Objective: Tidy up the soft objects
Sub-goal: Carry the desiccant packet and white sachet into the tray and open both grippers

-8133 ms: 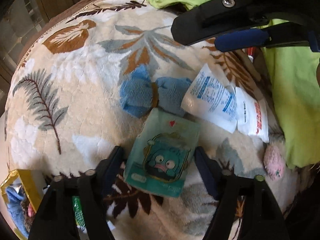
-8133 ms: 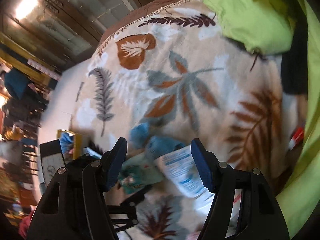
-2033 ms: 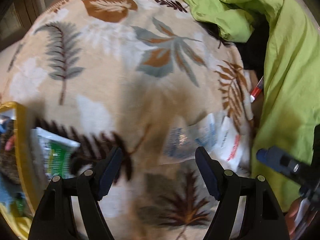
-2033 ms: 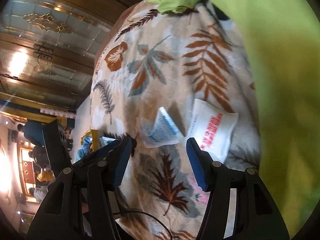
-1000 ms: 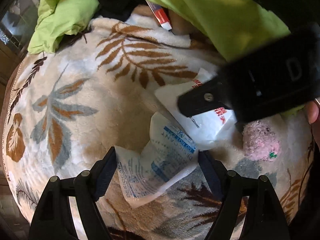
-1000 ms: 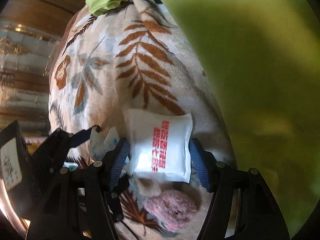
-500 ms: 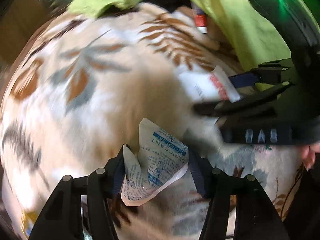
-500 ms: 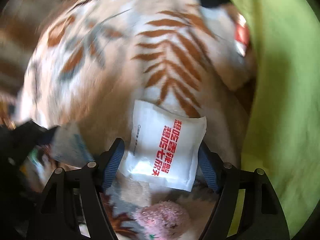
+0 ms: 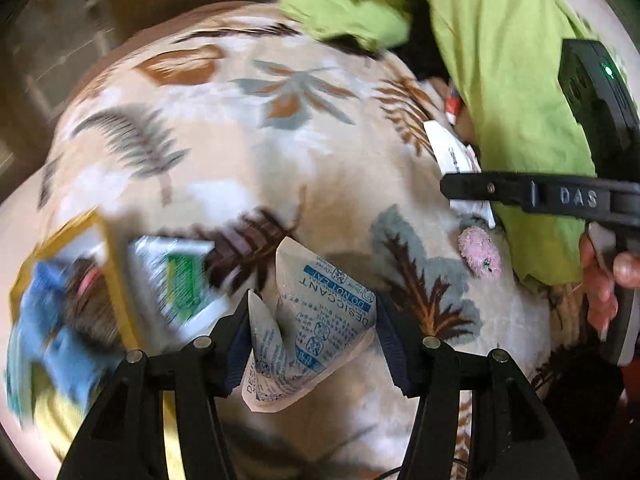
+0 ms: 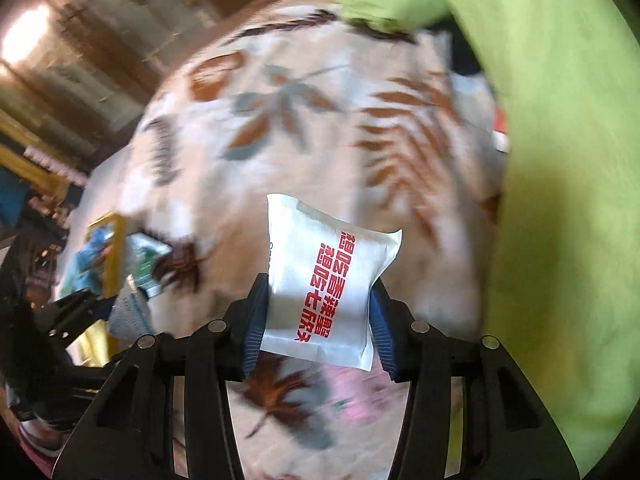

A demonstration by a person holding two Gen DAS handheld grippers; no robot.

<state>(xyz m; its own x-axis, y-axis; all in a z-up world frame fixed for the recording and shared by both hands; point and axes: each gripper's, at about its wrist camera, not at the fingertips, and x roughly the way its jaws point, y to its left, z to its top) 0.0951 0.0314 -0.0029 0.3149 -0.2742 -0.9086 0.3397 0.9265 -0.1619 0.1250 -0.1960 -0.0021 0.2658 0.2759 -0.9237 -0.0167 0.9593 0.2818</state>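
Pads point(image 9: 240, 332) of the left gripper point(image 9: 312, 340) are pressed on a desiccant sachet point(image 9: 316, 328), which is buckled into a fold between them and carried clear of the blanket point(image 9: 248, 152). The jaws of the right gripper point(image 10: 316, 320) are closing, and their pads point(image 10: 256, 316) are already seen against the two side edges of a white pouch point(image 10: 324, 280) with red print, which is held between them with its top corner sticking up past the fingertips.

Both packets are judged light, limp and filled with loose grains, so they will sag and crease rather than resist; the film looks smooth and may slip if pinched only at a seam. A hold across the filled middle, as is seen now, is judged safest, with only modest squeeze so that nothing bursts.

Beyond the left gripper, a yellow box point(image 9: 116, 272) is seen at lower left with blue soft things point(image 9: 48, 320) inside, and a green-printed packet point(image 9: 180, 280) leans at its edge. A pink pompom point(image 9: 480, 252) lies on the blanket to the right, just beside the green cloth point(image 9: 520, 80). The box is judged the likely destination.
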